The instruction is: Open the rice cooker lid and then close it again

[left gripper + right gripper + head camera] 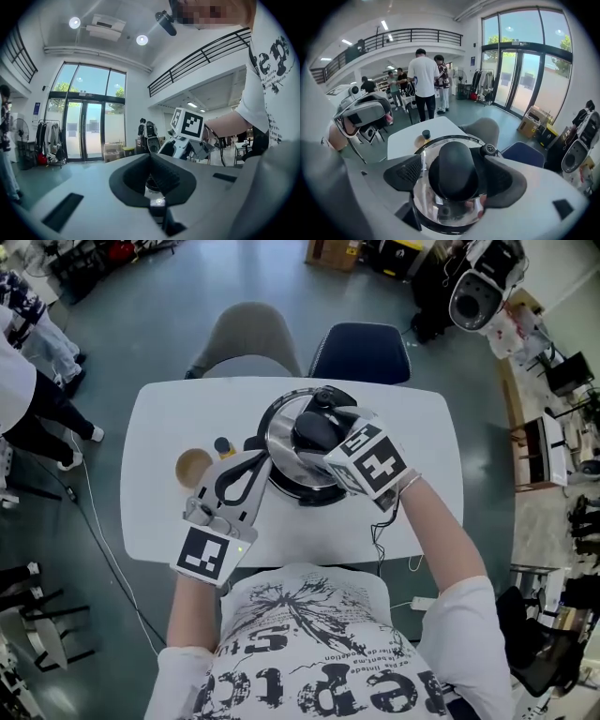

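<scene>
The rice cooker stands in the middle of the white table, its shiny steel lid down. My right gripper reaches steeply down over the lid's black knob. The knob sits between the two pads; a thin strip of lid still shows between the left pad and the knob, so the right gripper is open. My left gripper lies level just left of the cooker, its jaws shut together with nothing held.
A round brown dish and a small dark-capped bottle sit on the table left of the cooker. A grey chair and a blue chair stand at the far side. A cable hangs off the near edge. People stand nearby.
</scene>
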Demonstrator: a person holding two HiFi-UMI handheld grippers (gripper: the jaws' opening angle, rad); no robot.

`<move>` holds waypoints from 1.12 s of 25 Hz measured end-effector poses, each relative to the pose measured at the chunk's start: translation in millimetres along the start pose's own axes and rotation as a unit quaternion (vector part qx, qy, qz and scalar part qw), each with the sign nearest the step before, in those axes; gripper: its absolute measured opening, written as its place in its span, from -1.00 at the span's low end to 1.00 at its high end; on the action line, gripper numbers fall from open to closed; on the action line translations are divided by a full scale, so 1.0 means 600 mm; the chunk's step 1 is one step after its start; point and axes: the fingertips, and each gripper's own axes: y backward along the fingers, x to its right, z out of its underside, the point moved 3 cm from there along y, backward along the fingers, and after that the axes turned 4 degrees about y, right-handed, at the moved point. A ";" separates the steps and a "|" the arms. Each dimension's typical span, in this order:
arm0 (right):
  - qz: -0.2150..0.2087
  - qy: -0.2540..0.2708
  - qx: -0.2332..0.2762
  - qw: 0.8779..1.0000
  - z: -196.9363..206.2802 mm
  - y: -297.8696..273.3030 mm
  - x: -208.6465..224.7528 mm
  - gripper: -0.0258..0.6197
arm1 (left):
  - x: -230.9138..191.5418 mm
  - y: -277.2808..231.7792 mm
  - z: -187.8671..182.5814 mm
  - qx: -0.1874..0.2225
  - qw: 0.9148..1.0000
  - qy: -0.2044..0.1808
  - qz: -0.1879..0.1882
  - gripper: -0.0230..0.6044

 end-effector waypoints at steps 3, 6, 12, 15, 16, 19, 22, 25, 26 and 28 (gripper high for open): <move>-0.011 0.007 -0.036 0.999 0.002 -0.027 0.015 0.31 | -0.007 -0.008 0.005 0.001 1.000 -0.002 0.000 -0.89; -0.011 0.028 -0.065 0.997 0.012 -0.037 0.025 0.14 | -0.001 -0.013 0.003 -0.003 1.000 -0.007 -0.003 -0.89; -0.048 0.037 -0.092 0.994 0.018 -0.054 0.014 0.04 | 0.003 -0.005 -0.004 0.003 1.000 0.000 -0.031 -0.89; -0.070 0.031 -0.095 0.993 0.012 -0.059 0.017 0.00 | 0.006 -0.009 -0.007 0.005 0.999 0.007 -0.041 -0.89; -0.072 0.030 -0.094 0.992 0.011 -0.058 0.019 0.00 | 0.009 -0.011 -0.008 0.004 0.999 0.008 -0.043 -0.89; -0.070 0.031 -0.094 0.993 0.013 -0.052 0.020 -0.01 | 0.022 -0.015 -0.011 0.003 0.999 0.004 -0.052 -0.89; -0.066 0.031 -0.097 0.993 0.016 -0.054 0.018 -0.01 | 0.028 -0.010 -0.010 0.002 0.998 0.001 -0.057 -0.89; -0.063 0.030 -0.098 0.993 0.013 -0.059 0.017 -0.01 | 0.025 -0.003 -0.009 0.002 0.998 -0.003 -0.064 -0.89; -0.062 0.030 -0.098 0.993 0.012 -0.061 0.016 -0.01 | 0.024 0.000 -0.010 0.003 0.998 -0.005 -0.067 -0.89; -0.062 0.028 -0.098 0.993 0.013 -0.062 0.014 -0.01 | 0.024 0.005 -0.014 0.007 0.997 -0.006 -0.072 -0.89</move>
